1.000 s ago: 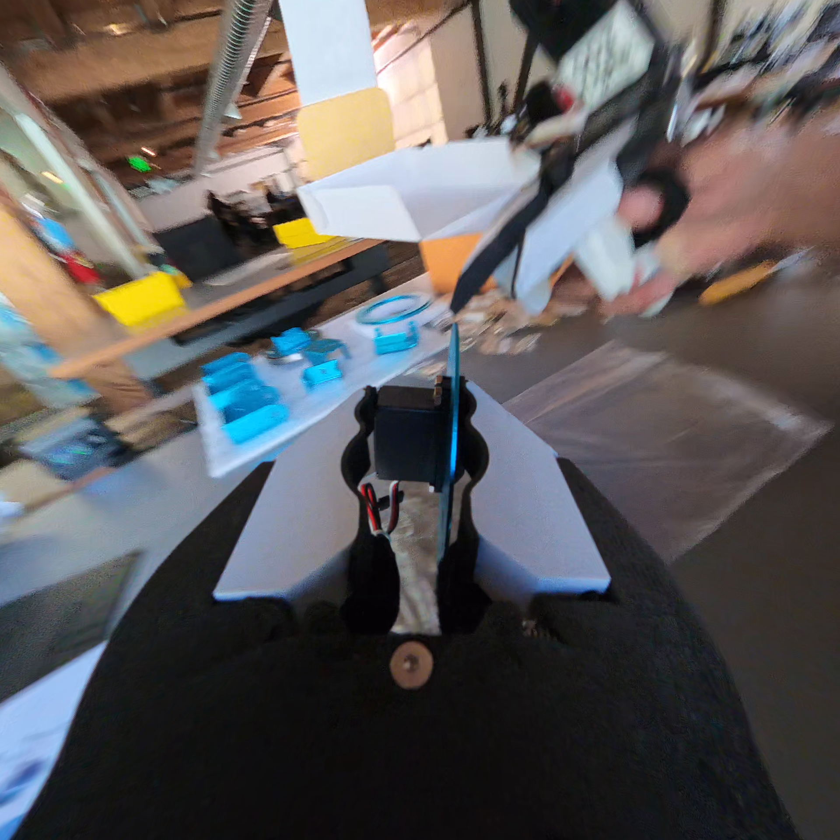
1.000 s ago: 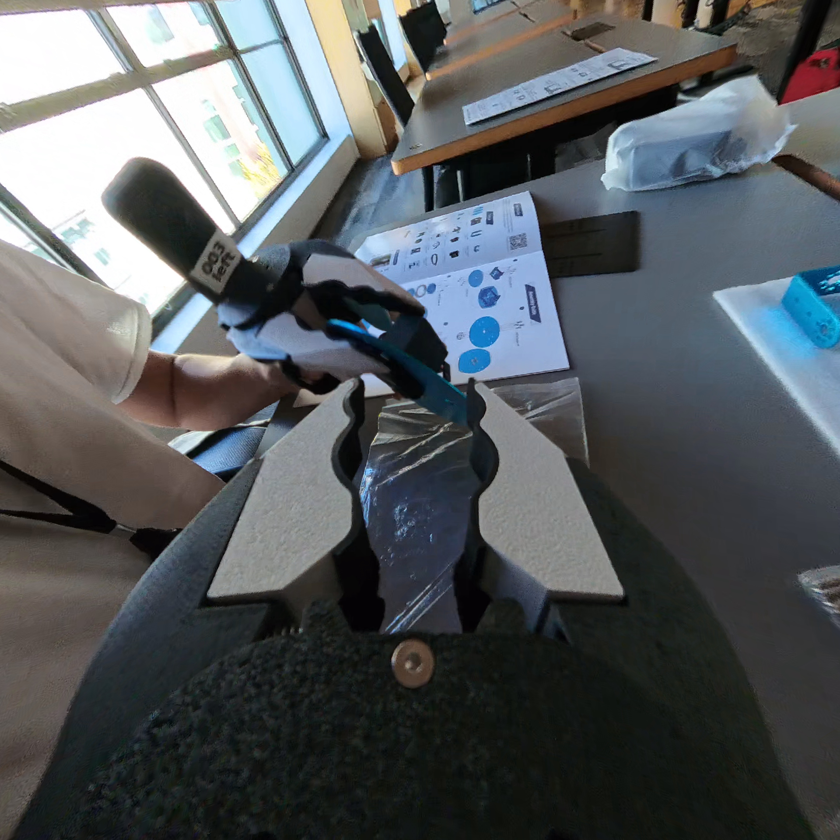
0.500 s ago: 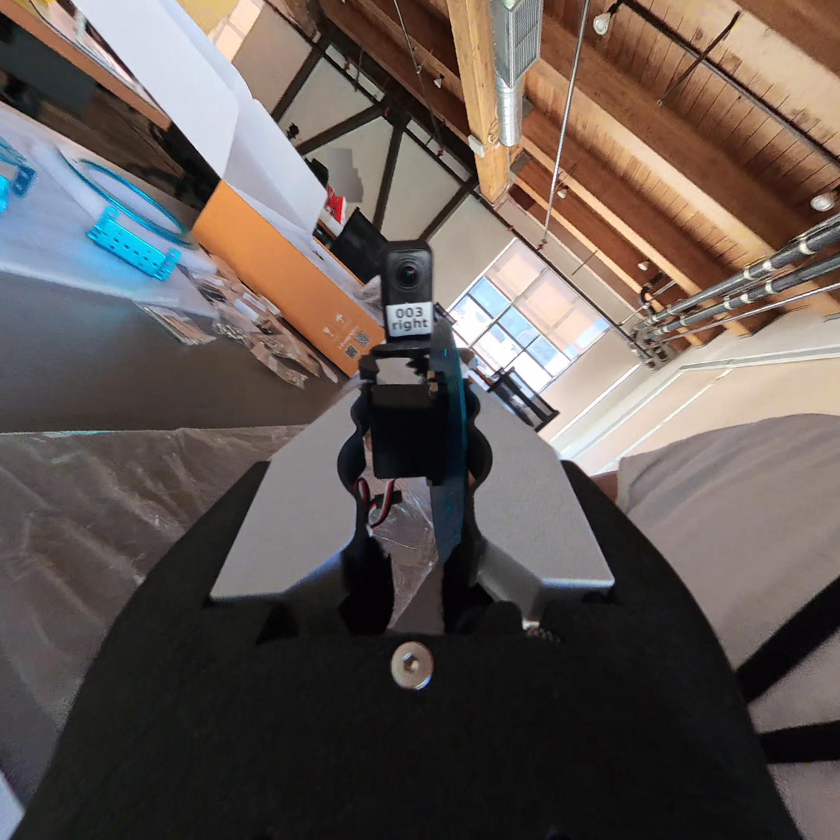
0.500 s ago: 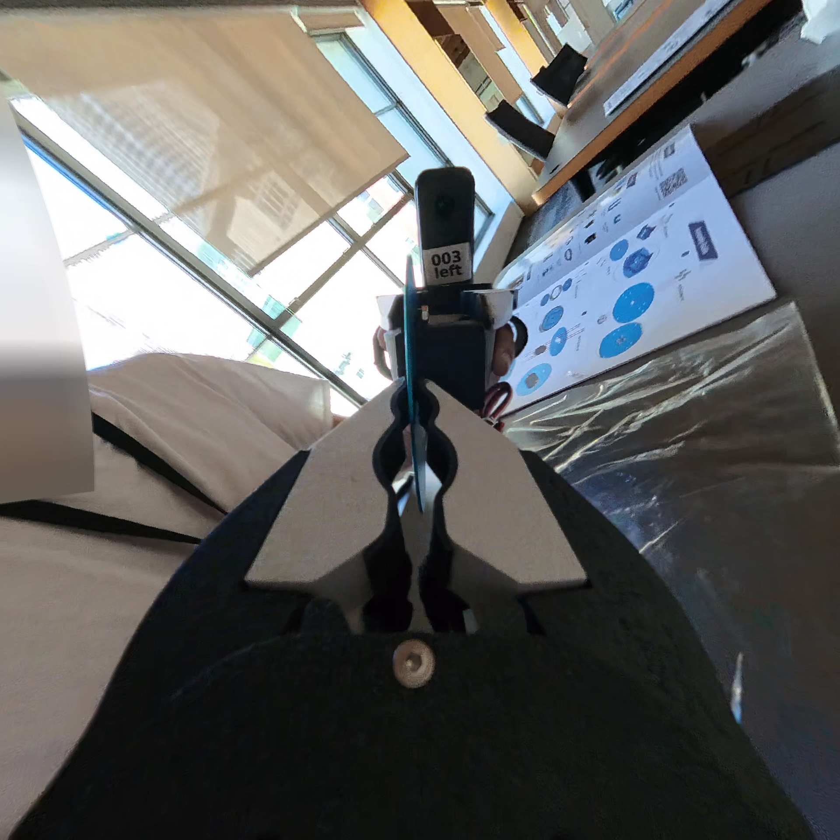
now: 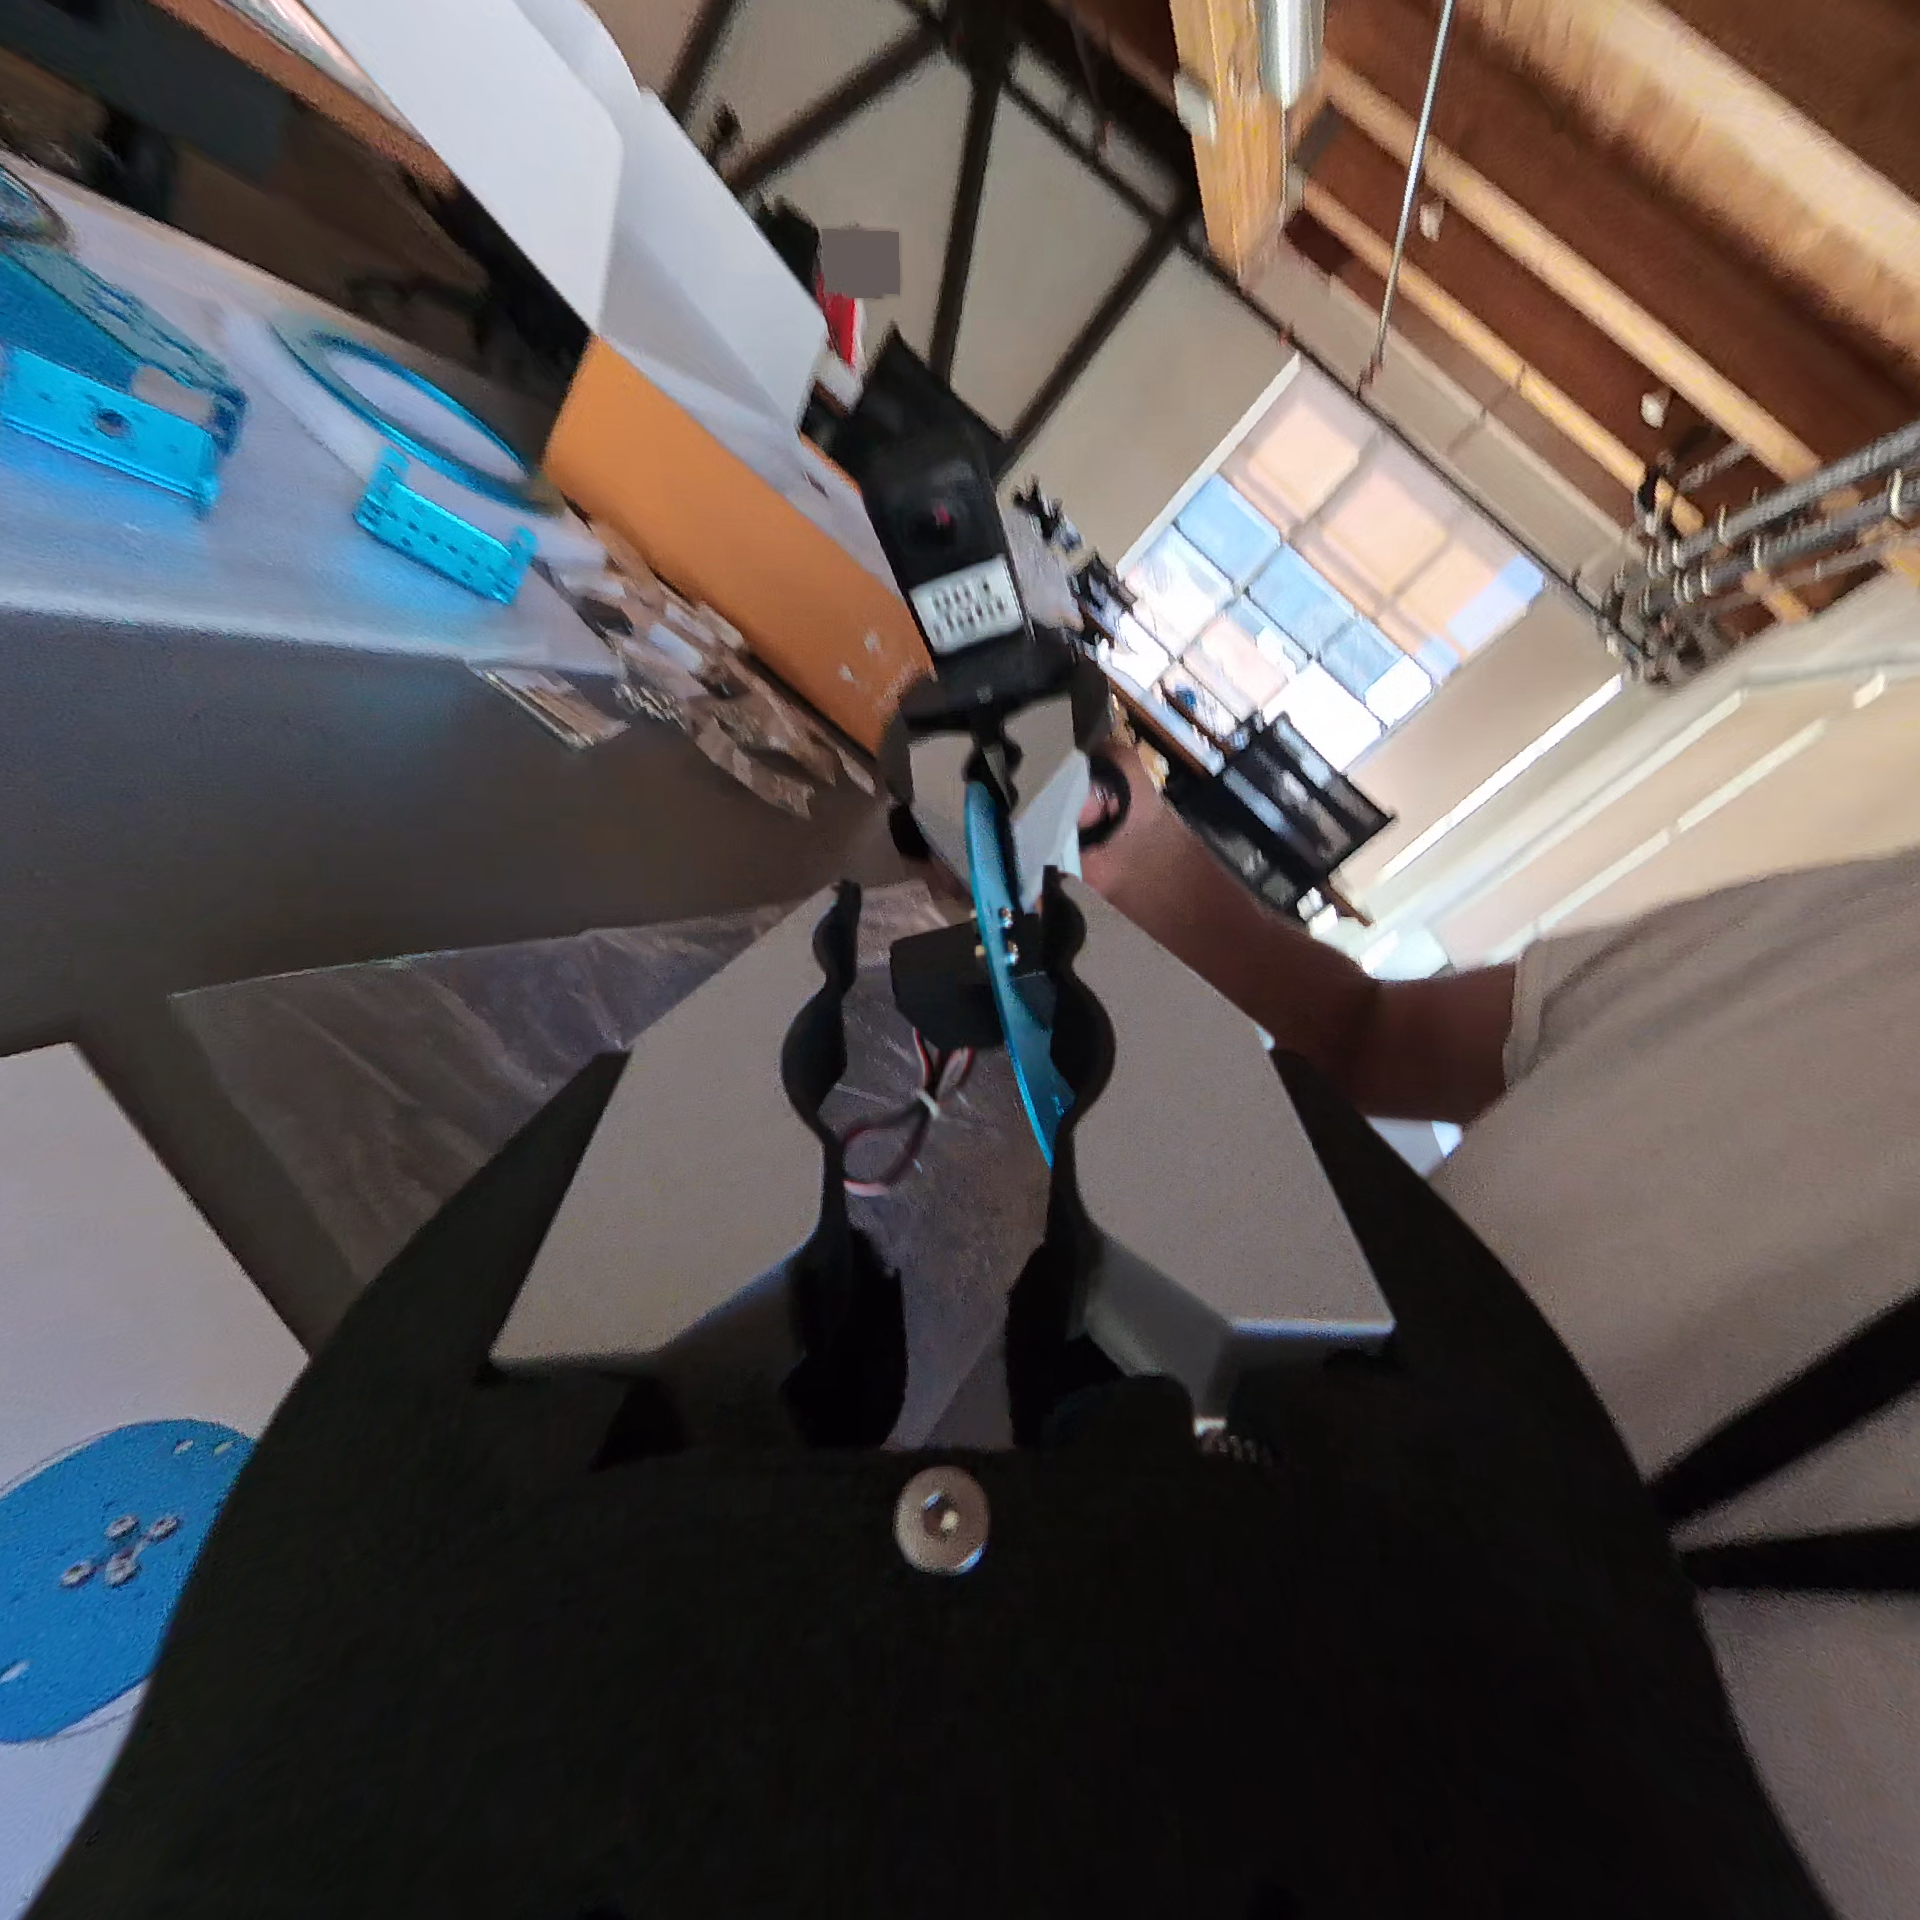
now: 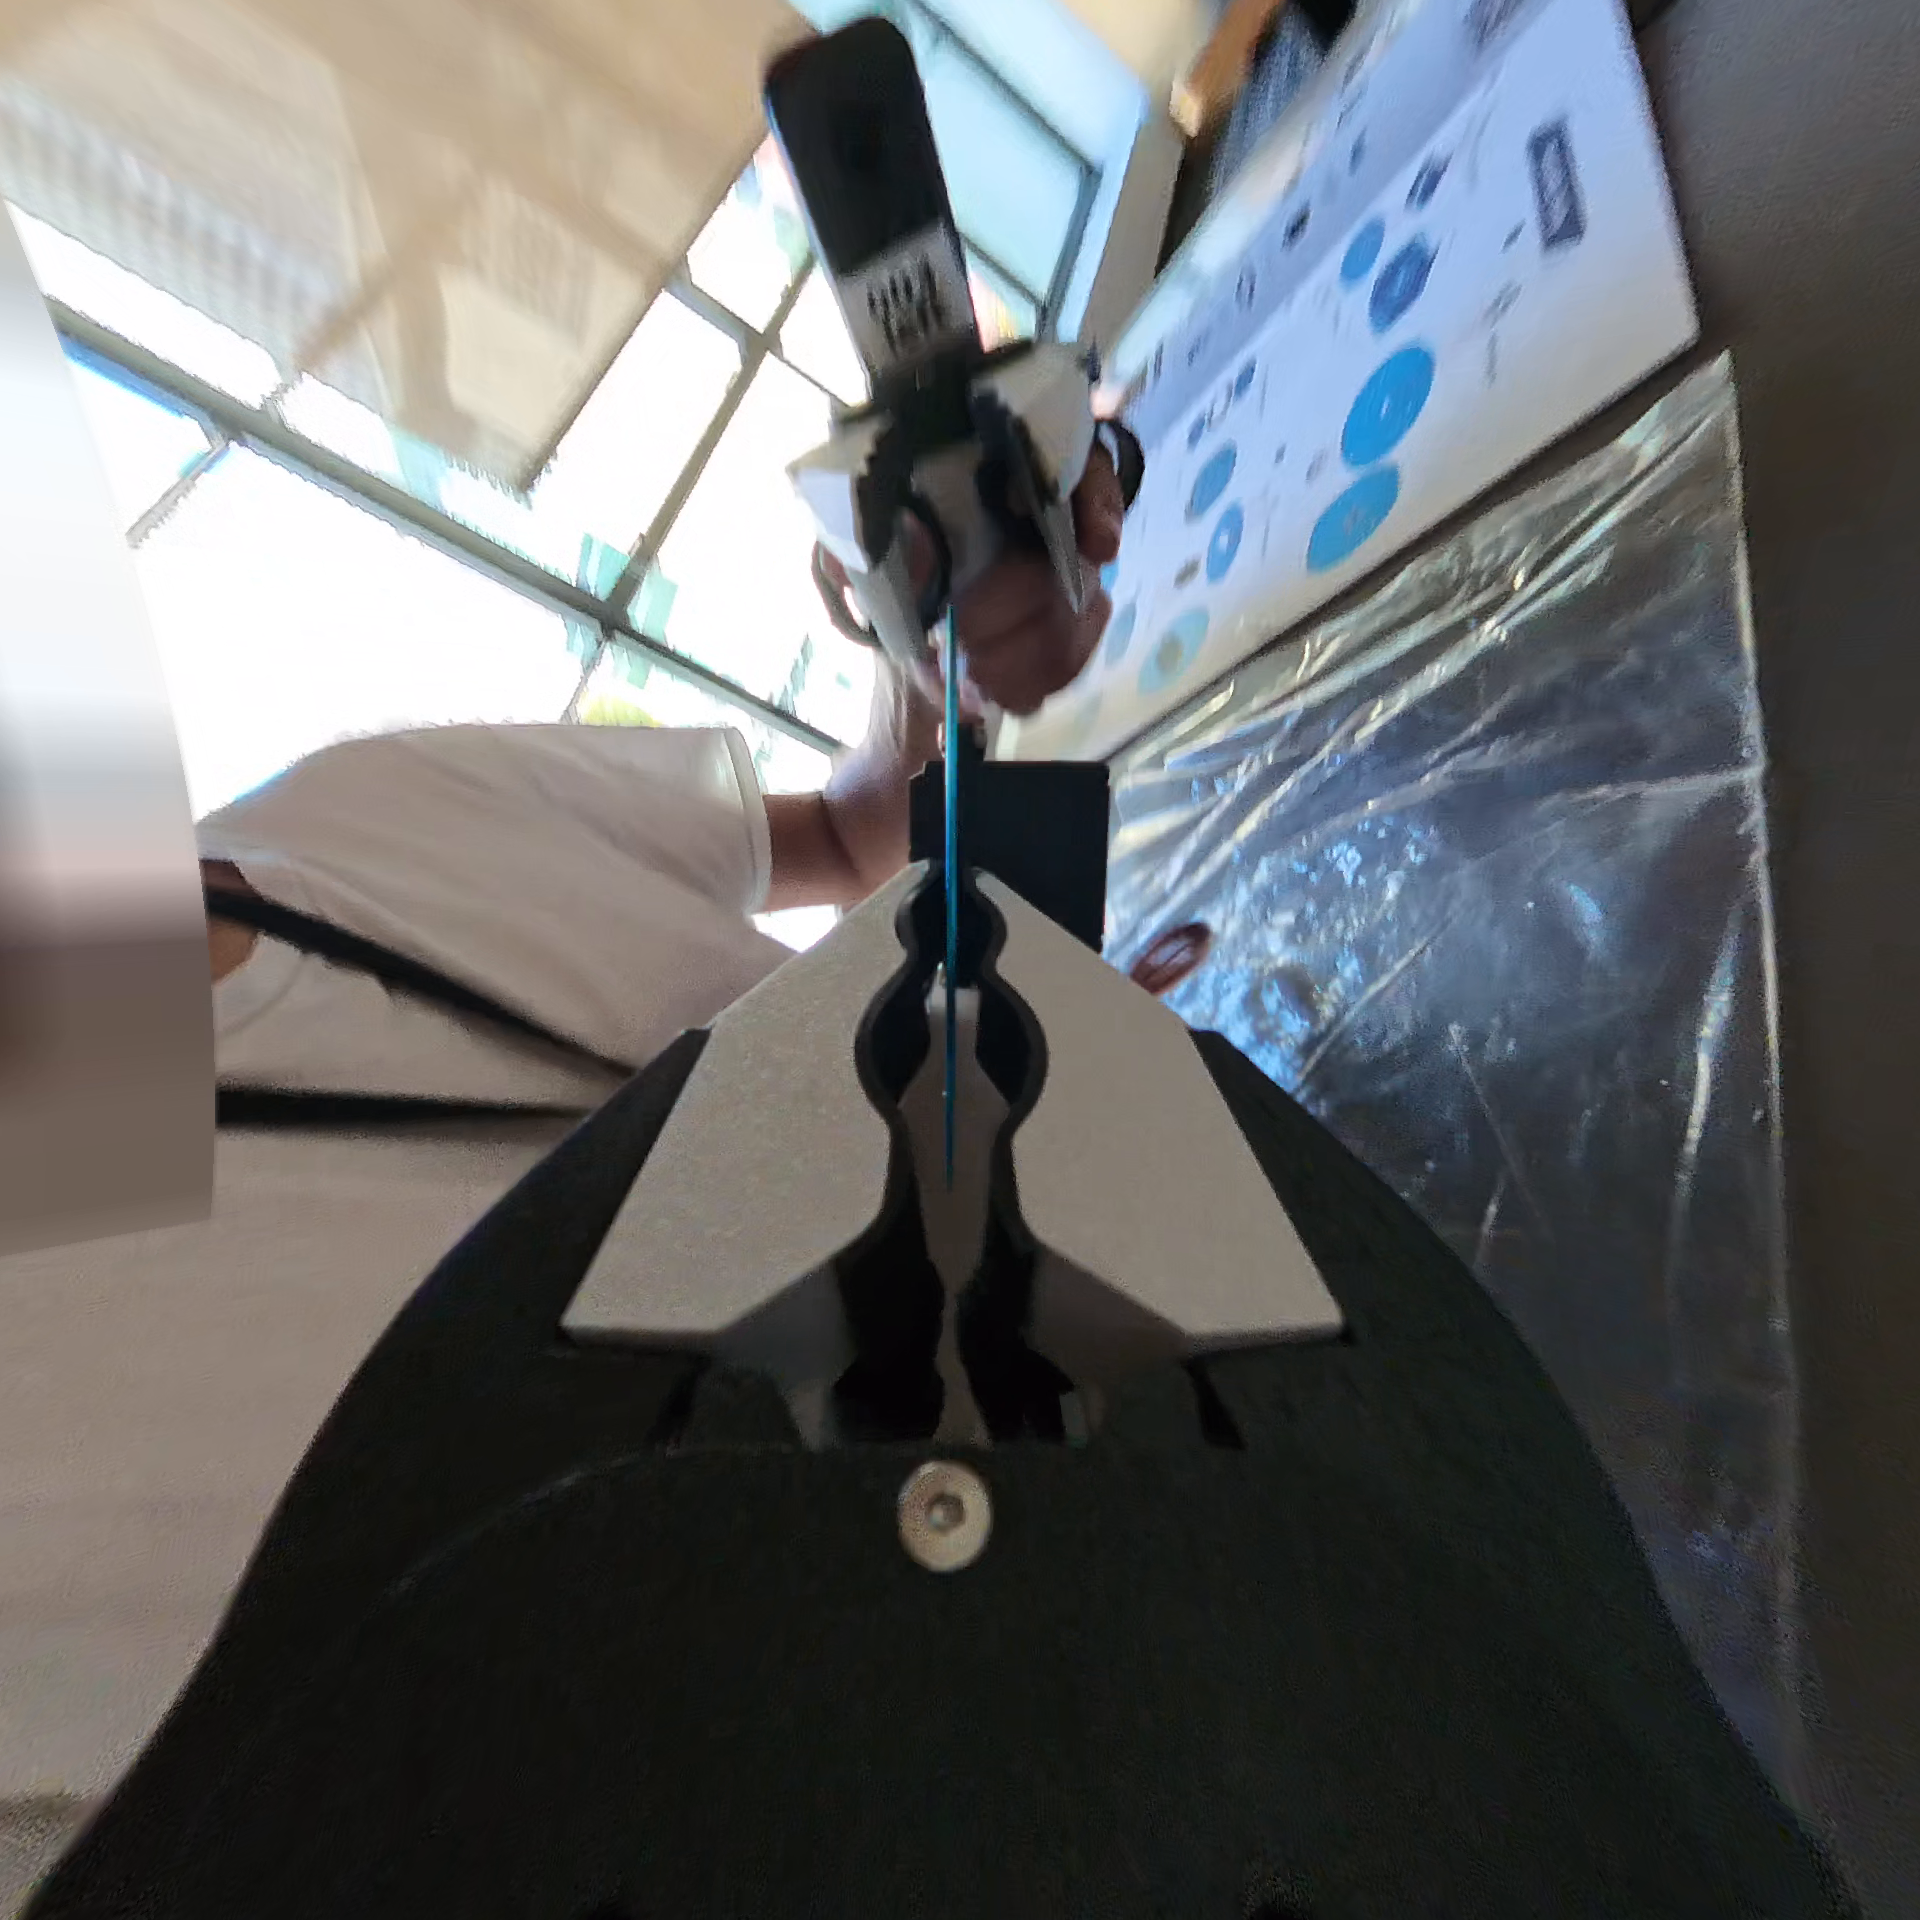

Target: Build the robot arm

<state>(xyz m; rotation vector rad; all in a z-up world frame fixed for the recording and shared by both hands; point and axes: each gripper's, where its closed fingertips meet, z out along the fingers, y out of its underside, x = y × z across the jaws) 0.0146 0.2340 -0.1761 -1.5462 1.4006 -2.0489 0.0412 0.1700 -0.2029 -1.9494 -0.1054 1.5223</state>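
Observation:
A thin blue metal plate (image 5: 1023, 1049) with a black servo (image 5: 945, 997) fixed to it and red, black and white wires (image 5: 894, 1127) hangs above the table. My right gripper (image 6: 951, 878) is shut on the plate's edge (image 6: 950, 1039), with the servo (image 6: 1029, 842) just past its tips. In the left wrist view it (image 5: 982, 790) grips the plate's far end. My left gripper (image 5: 951, 894) is open. The servo and plate sit loose between its fingers, nearer the right one. In the right wrist view the left gripper (image 6: 966, 613) is beyond the plate's far end.
A clear plastic sheet (image 6: 1455, 831) lies on the grey table (image 5: 260, 748). An open booklet (image 6: 1403, 312) lies beside it. Blue metal brackets (image 5: 104, 416) sit on a white tray, with small parts bags (image 5: 675, 686) and an orange-and-white box (image 5: 707, 520) behind. A person's arm (image 5: 1299, 1008) is close by. The grippers' ends are close to 8 centimetres from one another.
My right gripper closed on the blue plate's edge. My left gripper, shut on the servo and plate before, has opened and let go. Both views have tilted.

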